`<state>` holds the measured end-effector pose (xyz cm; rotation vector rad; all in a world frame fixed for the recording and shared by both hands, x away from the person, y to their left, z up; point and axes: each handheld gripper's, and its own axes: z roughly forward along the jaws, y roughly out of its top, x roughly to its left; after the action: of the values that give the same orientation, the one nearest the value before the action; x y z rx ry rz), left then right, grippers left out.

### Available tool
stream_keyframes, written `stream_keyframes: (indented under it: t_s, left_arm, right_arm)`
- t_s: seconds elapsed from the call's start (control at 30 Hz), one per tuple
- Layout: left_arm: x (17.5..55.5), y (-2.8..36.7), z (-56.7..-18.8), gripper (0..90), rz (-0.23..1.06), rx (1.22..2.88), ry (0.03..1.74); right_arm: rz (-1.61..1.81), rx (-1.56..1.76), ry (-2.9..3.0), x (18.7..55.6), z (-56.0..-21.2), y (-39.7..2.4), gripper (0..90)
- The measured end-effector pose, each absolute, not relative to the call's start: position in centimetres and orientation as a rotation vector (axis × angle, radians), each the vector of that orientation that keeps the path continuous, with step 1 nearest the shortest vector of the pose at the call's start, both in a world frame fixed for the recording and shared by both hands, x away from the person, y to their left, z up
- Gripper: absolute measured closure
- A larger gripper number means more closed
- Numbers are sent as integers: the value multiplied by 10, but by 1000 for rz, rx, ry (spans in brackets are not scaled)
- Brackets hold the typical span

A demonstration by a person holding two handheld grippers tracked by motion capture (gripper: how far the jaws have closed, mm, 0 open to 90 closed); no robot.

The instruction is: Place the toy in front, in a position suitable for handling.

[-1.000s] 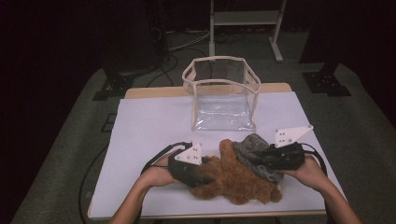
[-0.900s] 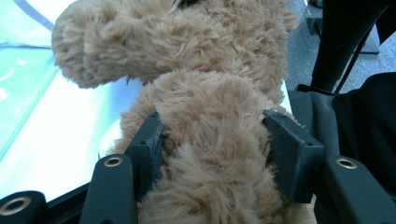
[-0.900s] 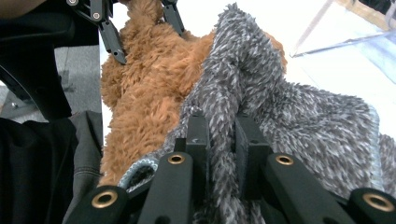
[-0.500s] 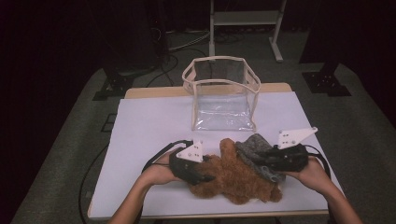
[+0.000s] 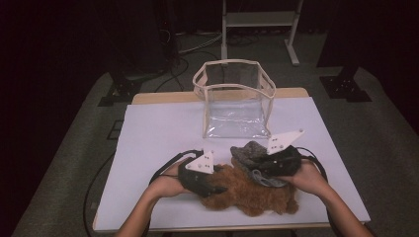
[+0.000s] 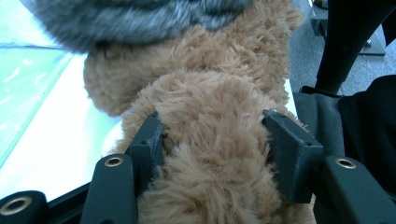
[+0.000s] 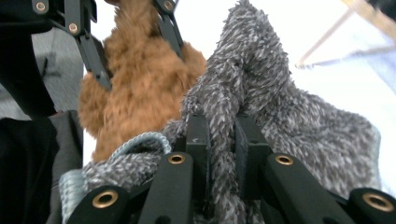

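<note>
No readable text, label, brand, number or sign in any view; the brown plush (image 5: pixel 252 195), the grey knit (image 7: pixel 280 107) and the clear bag (image 5: pixel 236 101) carry no print that can be made out - the grey plates on the grippers show small dark dots, not characters.
</note>
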<state>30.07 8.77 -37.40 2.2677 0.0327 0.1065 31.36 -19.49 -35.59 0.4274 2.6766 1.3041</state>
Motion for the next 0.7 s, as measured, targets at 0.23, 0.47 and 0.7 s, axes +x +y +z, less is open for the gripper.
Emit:
stream_keyframes:
  t_s: [0.23, 0.47, 0.7]
  left_arm:
    - [303, 84, -373, 433, 108, 2275, 31]
    - [299, 86, -373, 432, 121, 2277, 28]
    - [299, 88, -375, 432, 120, 2262, 31]
  right_arm:
    - [1338, 392, 2634, 301, -340, -202, 770]
    - [1332, 281, 2664, 305, -337, -162, 771]
    - [1297, 418, 2691, 320, -357, -183, 775]
